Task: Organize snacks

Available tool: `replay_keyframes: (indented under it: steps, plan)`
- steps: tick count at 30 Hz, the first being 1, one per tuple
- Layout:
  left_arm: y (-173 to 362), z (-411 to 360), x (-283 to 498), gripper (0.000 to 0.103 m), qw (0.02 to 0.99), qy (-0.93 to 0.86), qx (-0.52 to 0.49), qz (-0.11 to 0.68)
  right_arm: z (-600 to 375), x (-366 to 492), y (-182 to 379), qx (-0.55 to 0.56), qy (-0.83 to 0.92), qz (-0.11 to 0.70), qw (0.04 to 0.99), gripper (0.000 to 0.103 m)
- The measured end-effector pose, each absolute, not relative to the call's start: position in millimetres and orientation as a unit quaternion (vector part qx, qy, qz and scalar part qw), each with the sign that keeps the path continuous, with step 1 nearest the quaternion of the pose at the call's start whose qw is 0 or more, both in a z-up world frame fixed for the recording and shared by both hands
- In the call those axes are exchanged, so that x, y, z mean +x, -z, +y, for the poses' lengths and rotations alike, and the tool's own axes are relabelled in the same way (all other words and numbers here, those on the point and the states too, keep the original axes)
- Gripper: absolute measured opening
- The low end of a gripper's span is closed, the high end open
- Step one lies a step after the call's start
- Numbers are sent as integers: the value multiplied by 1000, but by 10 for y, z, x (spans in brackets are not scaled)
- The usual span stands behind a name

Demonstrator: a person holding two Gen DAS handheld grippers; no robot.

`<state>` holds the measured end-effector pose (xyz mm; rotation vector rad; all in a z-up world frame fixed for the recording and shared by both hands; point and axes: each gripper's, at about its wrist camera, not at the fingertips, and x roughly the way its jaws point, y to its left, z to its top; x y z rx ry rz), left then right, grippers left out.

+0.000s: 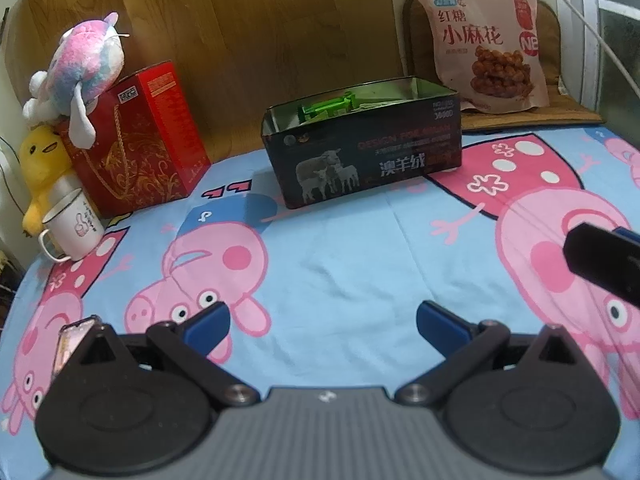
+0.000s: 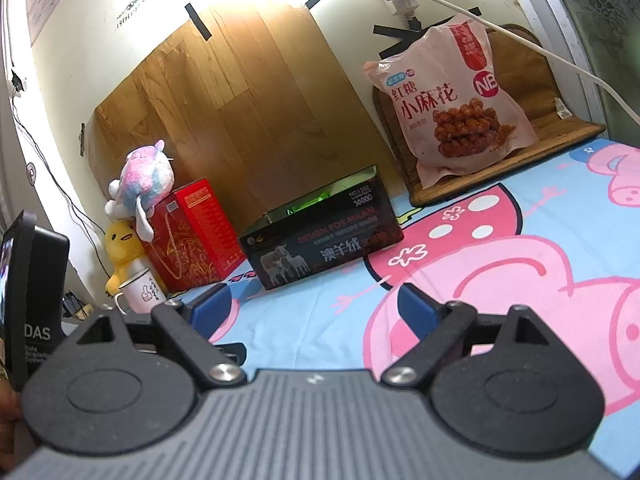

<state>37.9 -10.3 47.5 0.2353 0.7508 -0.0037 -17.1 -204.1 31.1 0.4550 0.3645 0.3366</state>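
A light-blue cotton sheet (image 1: 340,272) printed with large pink cartoon pigs covers the surface, slightly creased; whether a bed or a table lies under it cannot be told. Near its far edge stands a rectangular black metal tin (image 1: 362,148), lid off, its glossy side printed with white sheep and Chinese lettering; green-wrapped snack packets (image 1: 326,107) lie inside it, seen over the rim. Behind and to the right of the tin, well apart from it, a puffy pink plastic snack bag (image 1: 486,40) pictured with brown twisted dough sticks leans upright on a brown woven mat (image 1: 560,108) propped against the wall. Left of the tin stands a shiny red cardboard gift box (image 1: 140,140) with gold scrollwork and a cord handle; a fluffy pink-and-blue plush toy (image 1: 80,68) sits on its top; a yellow plush duck (image 1: 42,160) presses against its left side; a white enamel mug (image 1: 72,224) with a thumbs-up drawing stands in front of the duck. A wood-grain panel (image 1: 260,32) backs the scene.

The left gripper (image 1: 322,322) hovers low over the sheet, aimed at the tin, its blue-padded fingers (image 1: 210,328) spread wide and holding nothing; the right gripper (image 2: 316,312) sits alongside, level, likewise spread wide and empty, pointing between tin and bag; its black tip (image 1: 600,256) shows at the right edge of the left wrist view.
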Motion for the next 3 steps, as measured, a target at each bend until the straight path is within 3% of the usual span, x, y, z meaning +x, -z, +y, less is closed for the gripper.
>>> replay_keyframes:
  steps: [3]
  plan:
    - [-481, -111, 376, 103, 925, 3, 116, 362, -2042, -170, -310, 223, -165, 179, 944, 92]
